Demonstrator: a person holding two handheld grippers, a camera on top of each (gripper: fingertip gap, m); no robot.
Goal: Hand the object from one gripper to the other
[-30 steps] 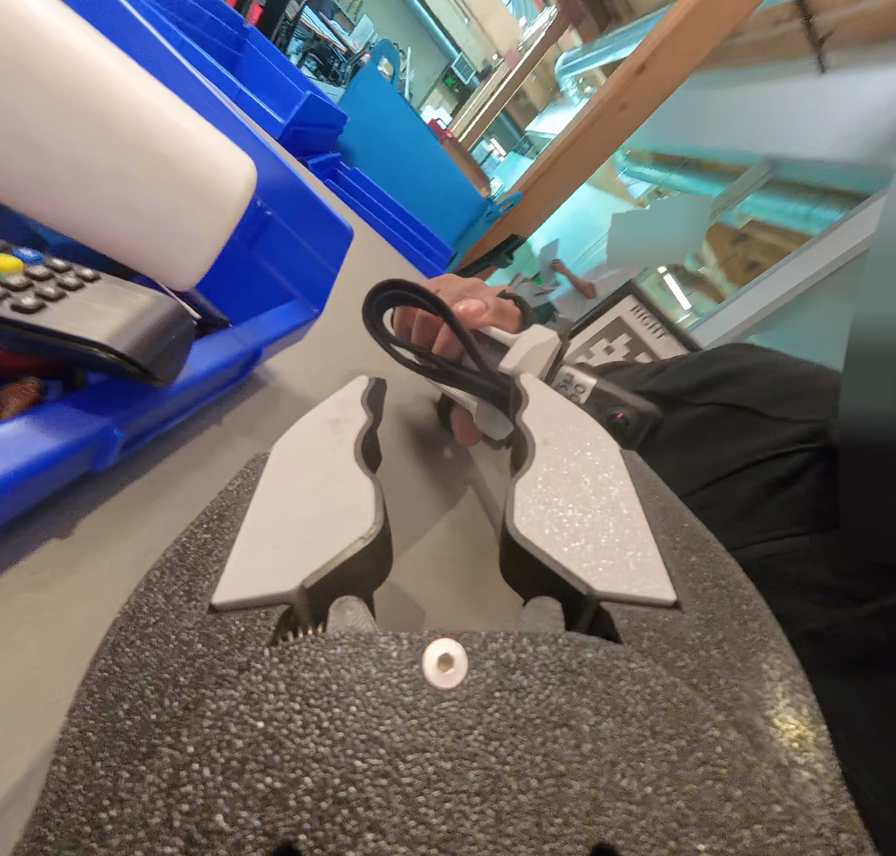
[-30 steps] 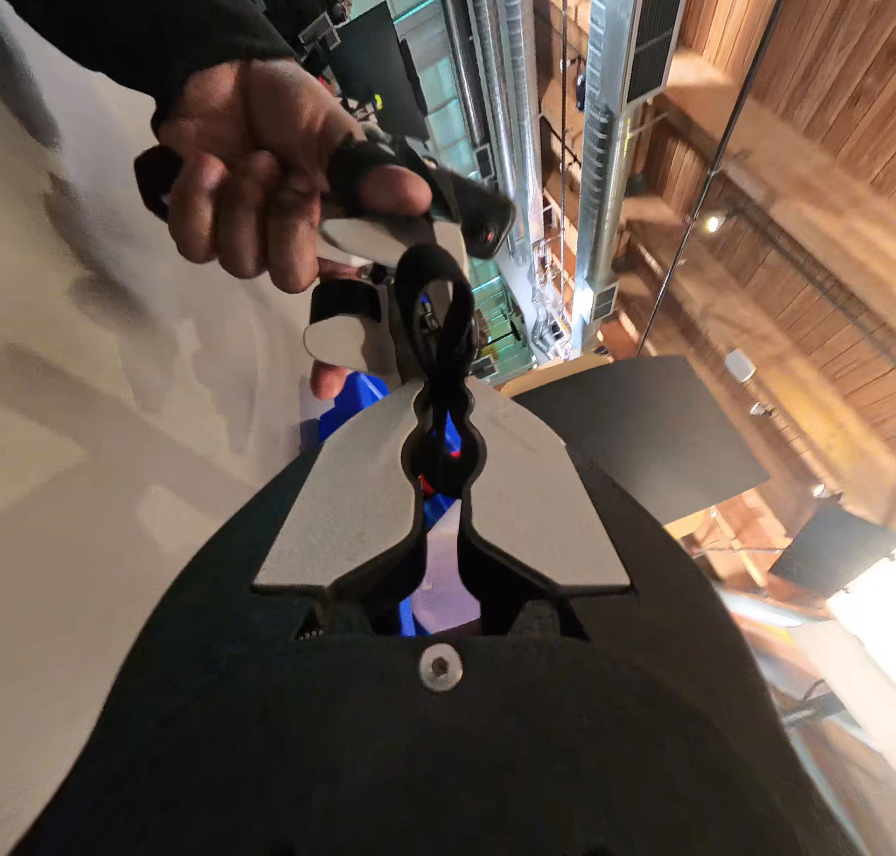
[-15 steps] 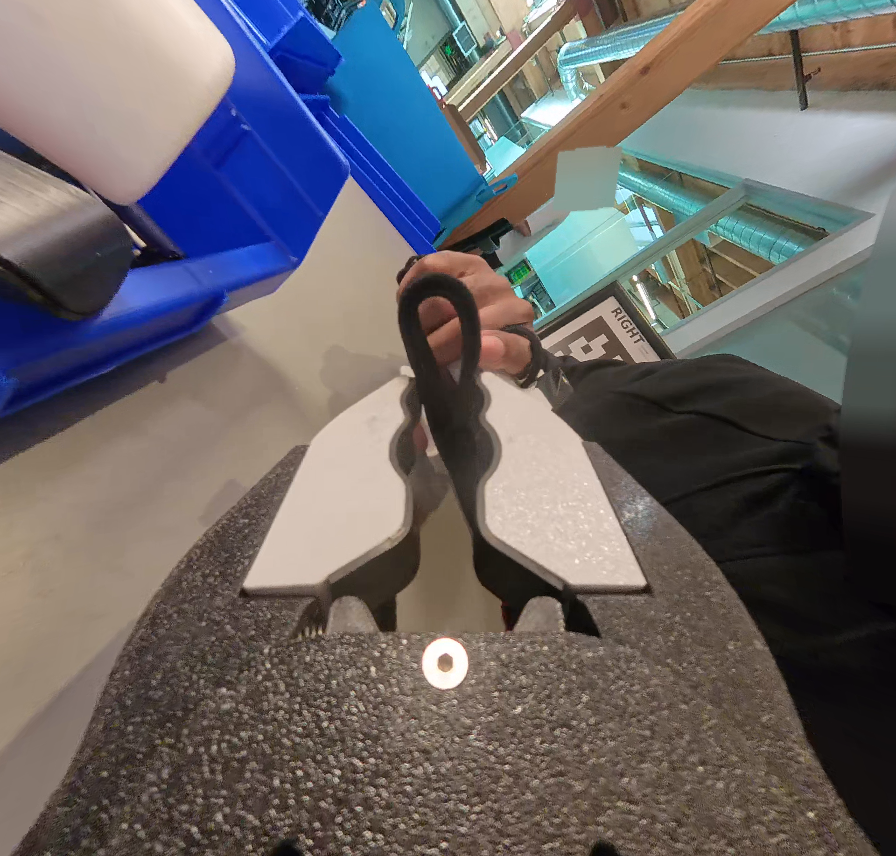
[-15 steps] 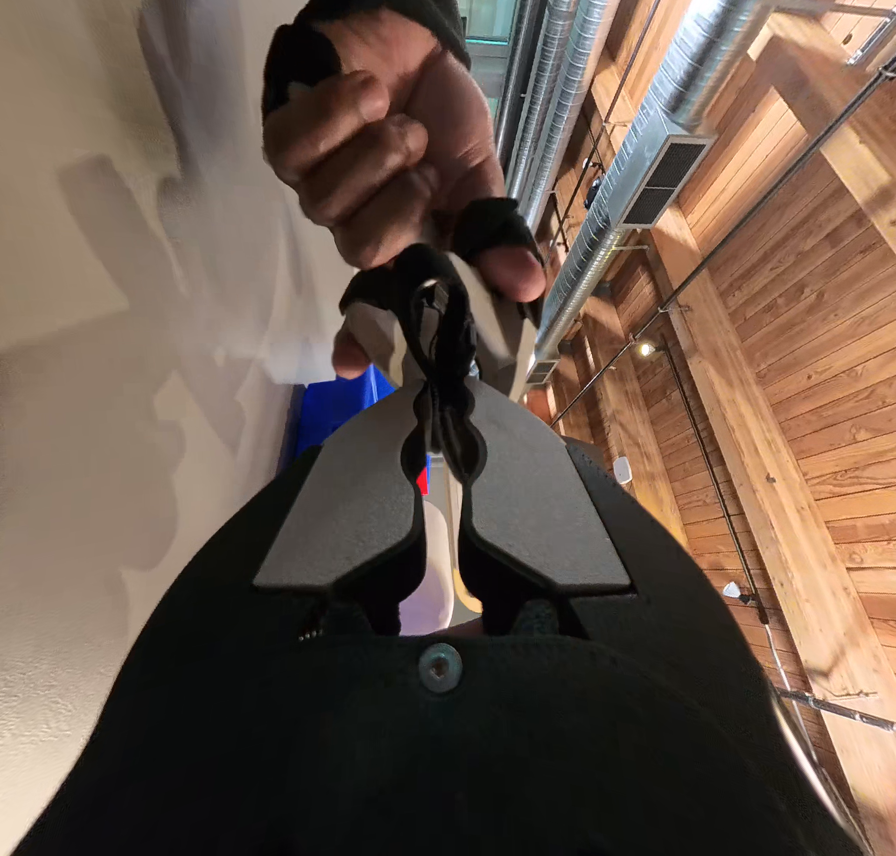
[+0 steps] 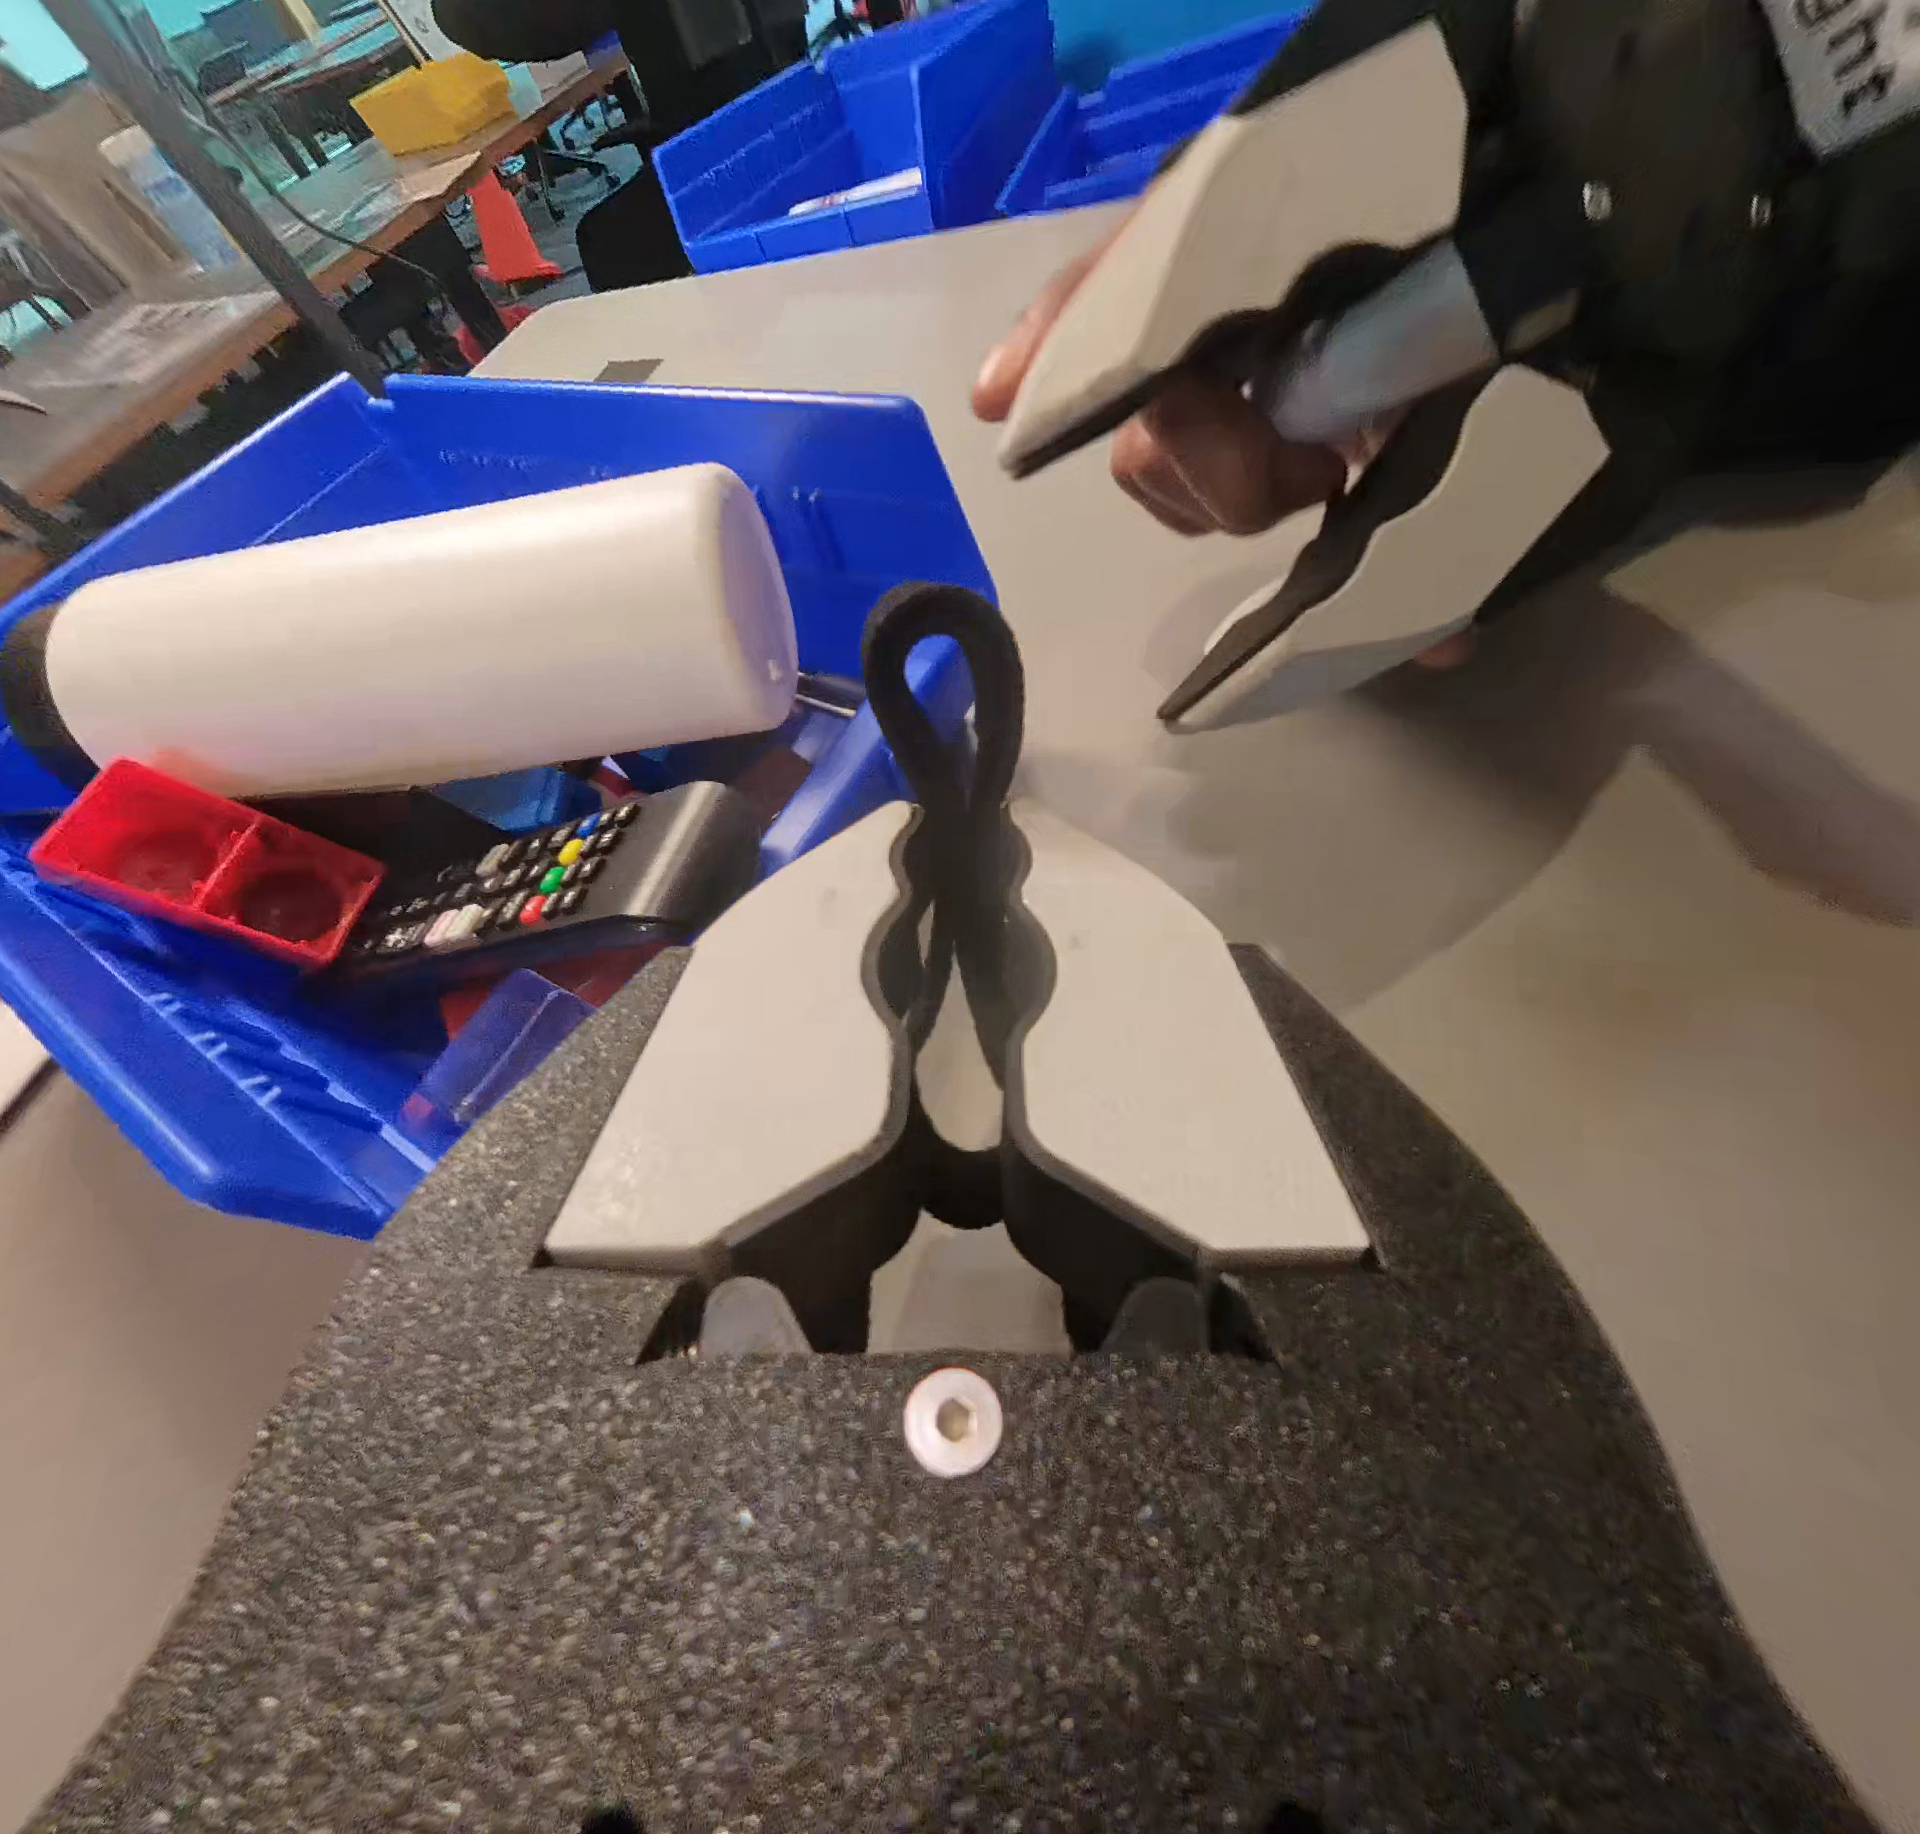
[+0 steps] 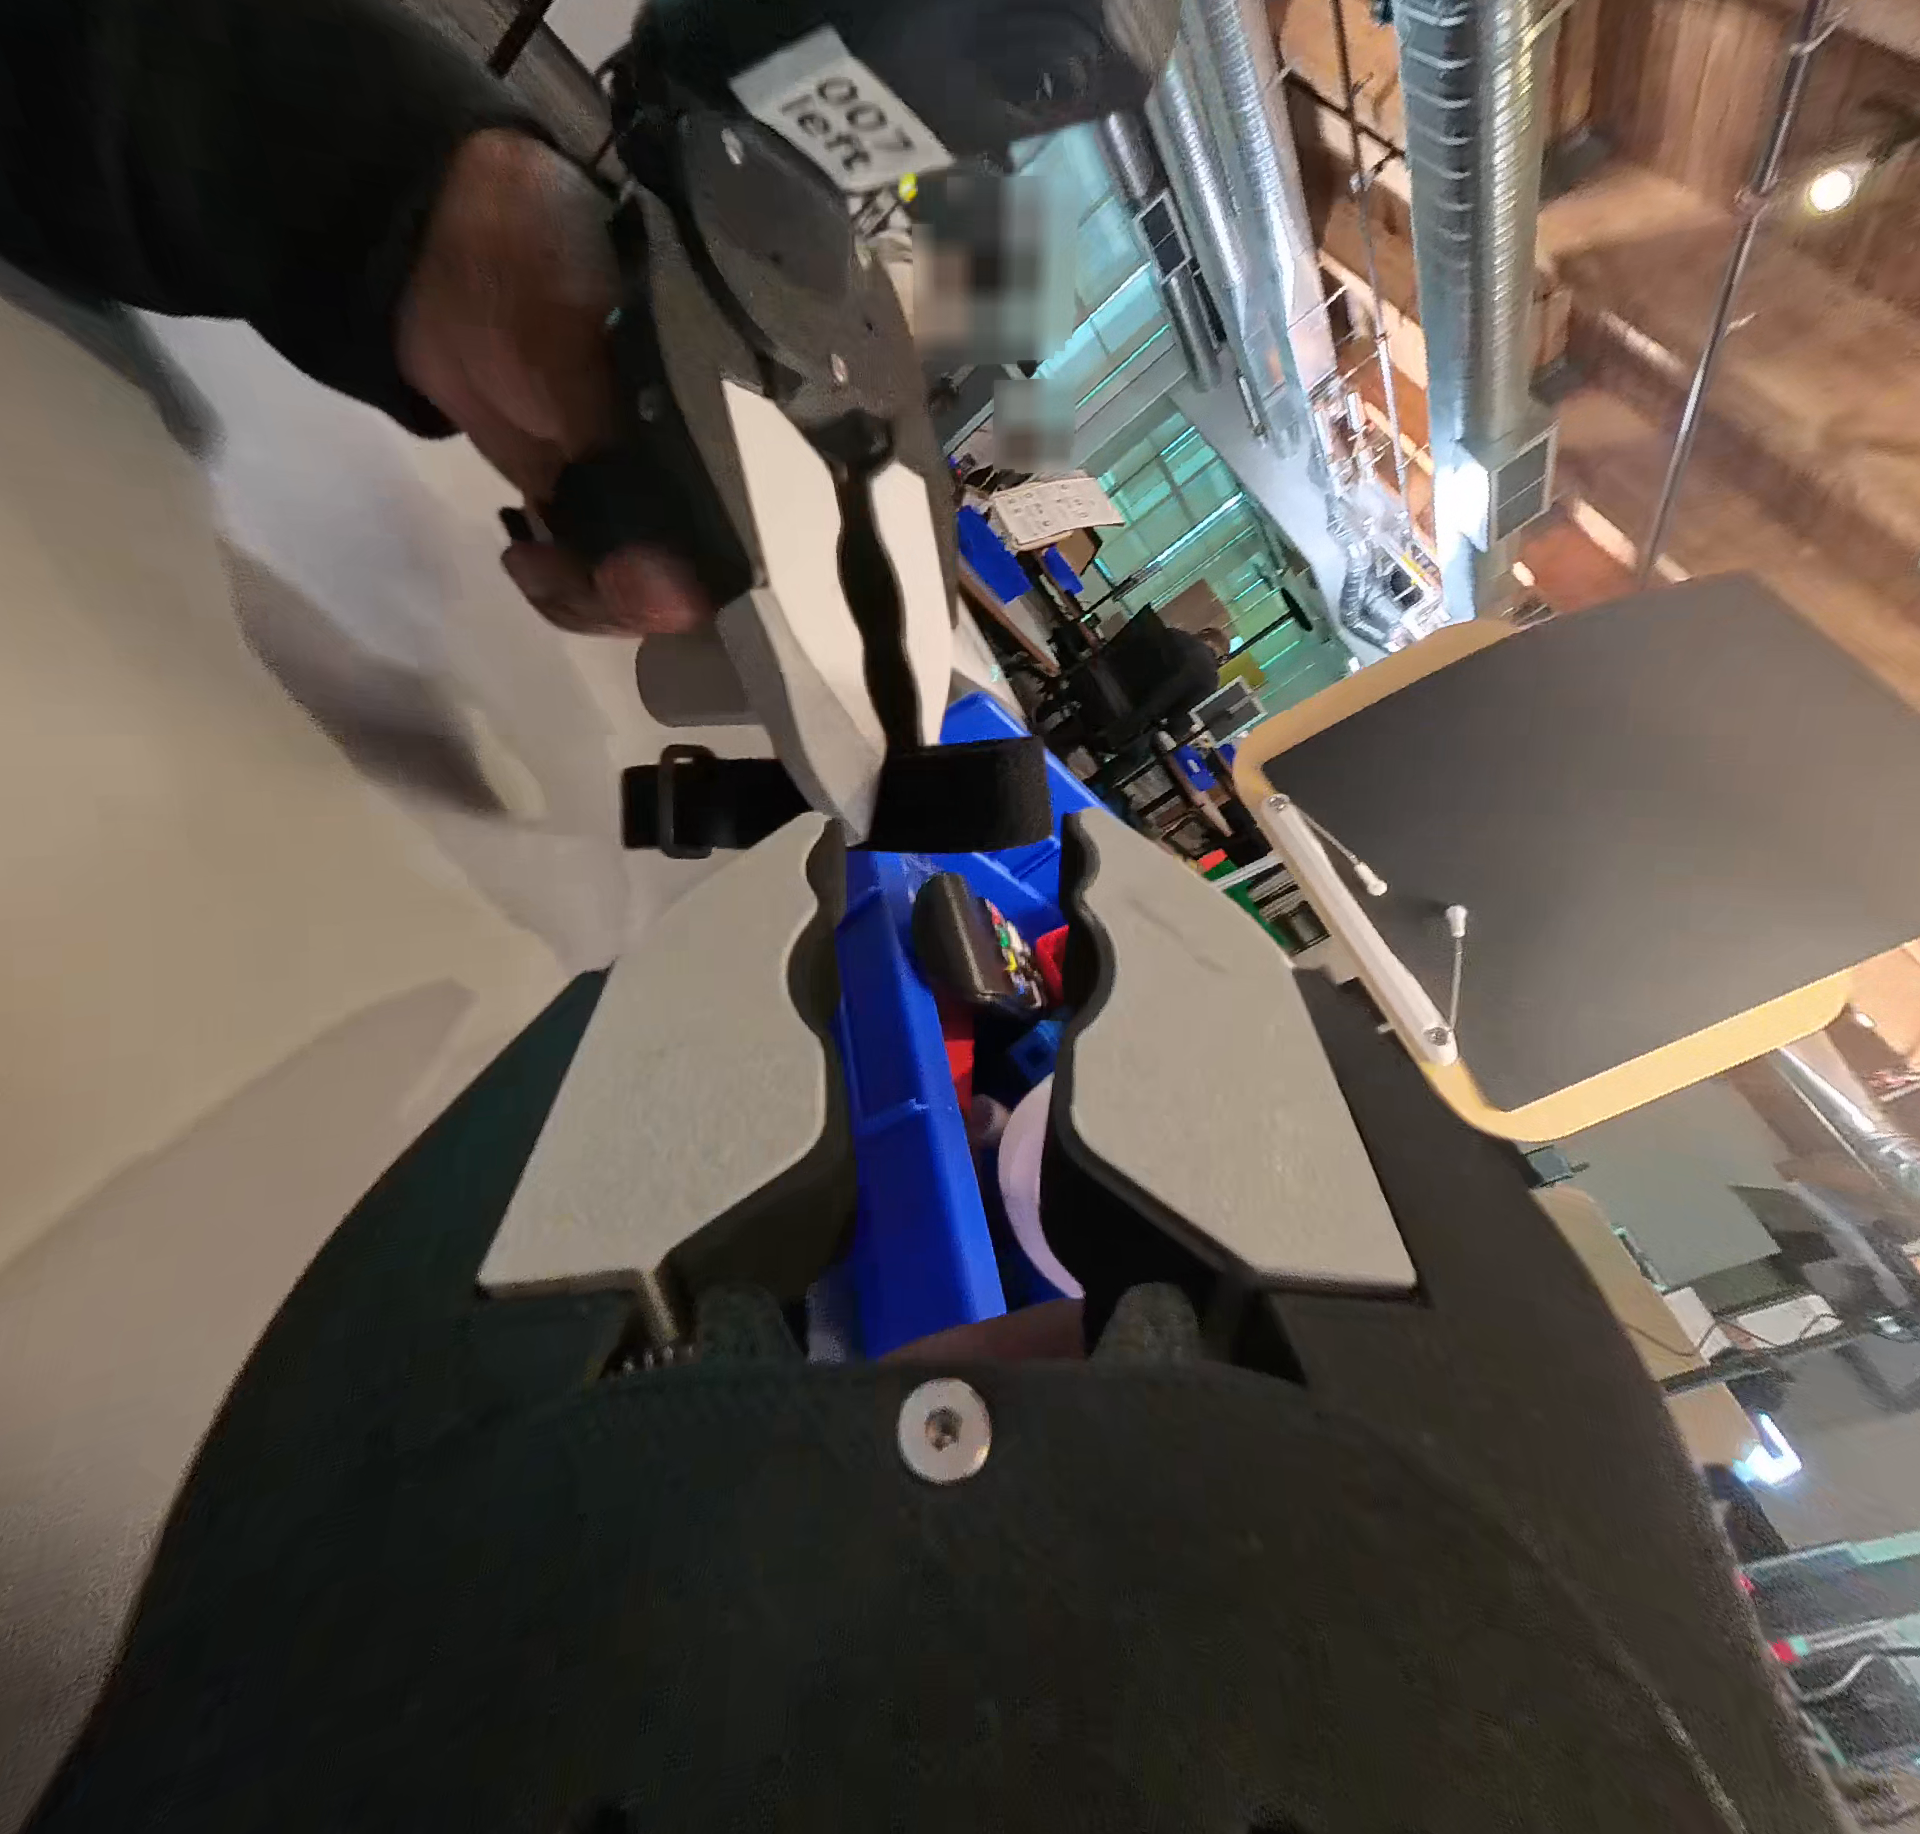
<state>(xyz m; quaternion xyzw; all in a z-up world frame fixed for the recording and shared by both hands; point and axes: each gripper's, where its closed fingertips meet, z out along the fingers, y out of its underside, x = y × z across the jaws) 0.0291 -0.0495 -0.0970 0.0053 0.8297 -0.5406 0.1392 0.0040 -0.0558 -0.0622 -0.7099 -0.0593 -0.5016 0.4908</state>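
Workshop – blue parts bins; exposed ducts; worktables

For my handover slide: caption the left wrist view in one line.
Left gripper shut on a looped black fabric strap; open right gripper beside it, above the grey table.

**Grey table, blue bins**

A grey table carries a blue bin of odds and ends at its left side. More blue bins sit along its far edge.
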